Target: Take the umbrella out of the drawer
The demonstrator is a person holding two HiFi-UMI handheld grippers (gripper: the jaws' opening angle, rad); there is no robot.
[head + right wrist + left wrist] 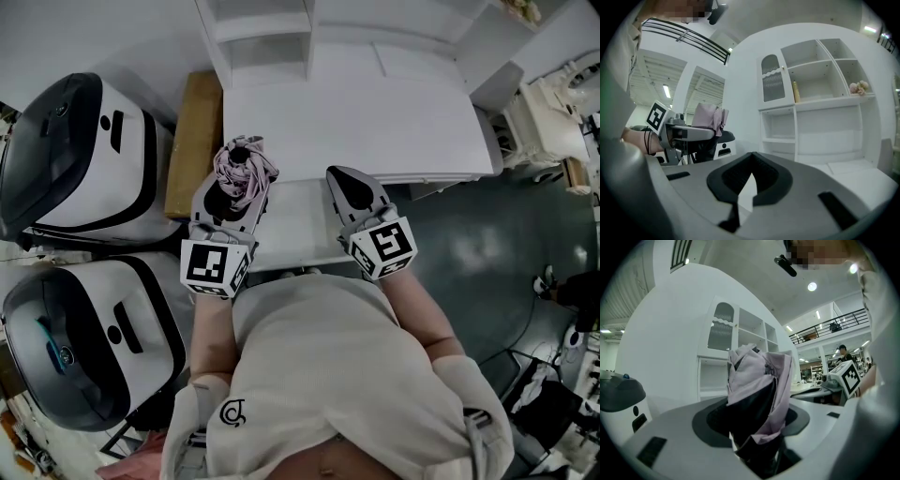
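The big white table (375, 122) with its shelves fills the top of the head view. 2 white and black machines (80, 155) stand to its left, with a brown box (192, 141) between them and the table. A flat white part sticks out from the table's front edge toward the person. It looks like the open drawer (300, 225), but I cannot see inside it.

The umbrella (242, 173) is folded, pink outside and dark inside. It is up in the air over the left side of the drawer, not in it. The left gripper (228, 208) has its jaws squeezed on the umbrella's lower part, and the cloth bunches up above them. The right gripper (354, 192) hovers just beside it over the drawer. Its jaws are closed tip to tip with nothing in them.

I think the taking-out step is nearly done, since the umbrella hangs clear of the drawer. The next move likely needs a firm hold while the umbrella goes to a bare spot on the table. The loose cloth could slip or catch.
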